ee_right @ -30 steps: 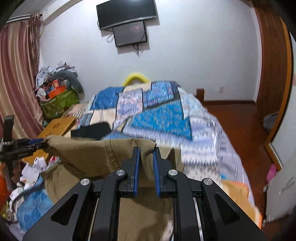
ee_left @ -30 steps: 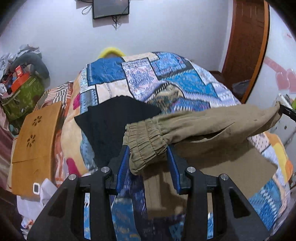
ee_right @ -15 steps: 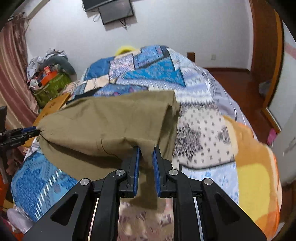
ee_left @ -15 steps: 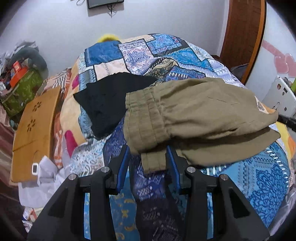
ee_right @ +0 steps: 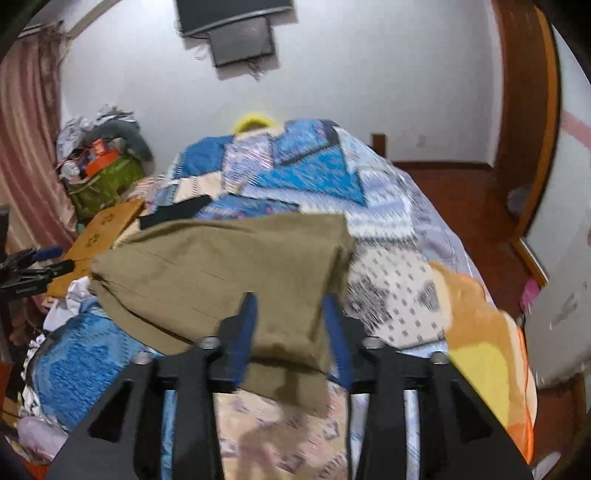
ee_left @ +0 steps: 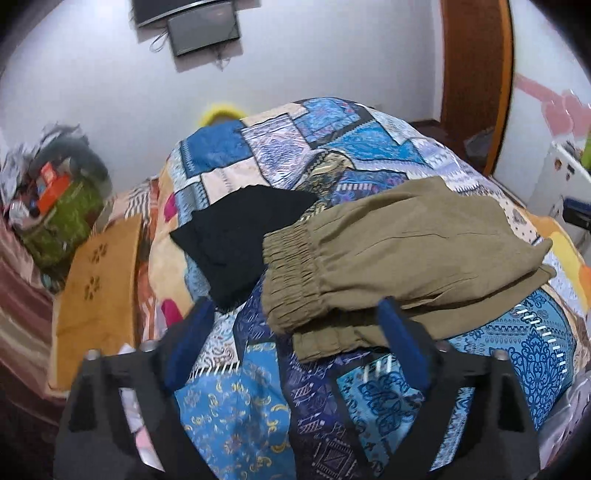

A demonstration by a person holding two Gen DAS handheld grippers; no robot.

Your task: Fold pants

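Both hand-held grippers point down at a slant over the bed: the left gripper (ee_left: 295,325) has just been opening and stands wide, its blue pads (ee_left: 400,338) clear of the cloth. The folded olive-green cotton pants (ee_left: 399,251) lie on the blue patchwork bedspread (ee_left: 236,413), elastic waistband end just ahead of those jaws, beside a black folded garment (ee_left: 240,236). The right gripper (ee_right: 291,325) has also just been opening, partway apart, a pants corner loose between its pads.

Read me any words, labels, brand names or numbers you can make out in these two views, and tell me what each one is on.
No text can be read in either view.
The orange box in the green bag seems to bear print, too blurred to read.
The olive pants and the wall screens show no lettering.
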